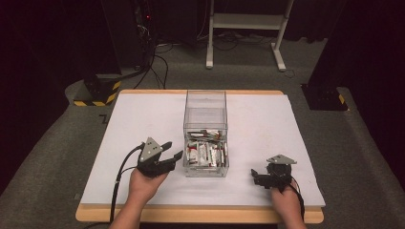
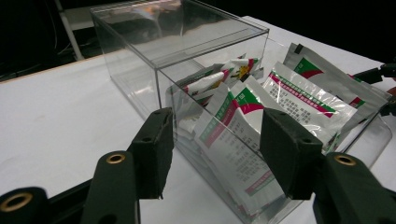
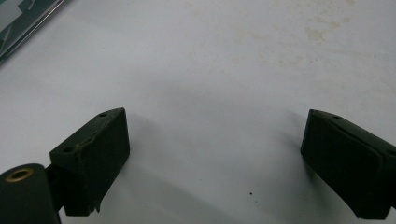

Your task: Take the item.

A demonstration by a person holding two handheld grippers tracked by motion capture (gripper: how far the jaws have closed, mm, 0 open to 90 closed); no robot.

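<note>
The clear box (image 1: pixel 206 133) stands mid-table (image 1: pixel 143 119), its near half packed with sachets (image 2: pixel 233 135). The left gripper (image 1: pixel 173 150) is held just beside the box's left wall, jaws spread, nothing pinched. The right gripper (image 1: pixel 254 175) is rested on the table well to the right, jaws spread and empty. One sachet's top edge should probably be approached from above, so the wall is not caught.

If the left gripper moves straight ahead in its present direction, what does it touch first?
Most likely the near corner of the clear box, behind which the packets stand. The left gripper is open and aimed at that corner, though depth is hard to judge.
</note>
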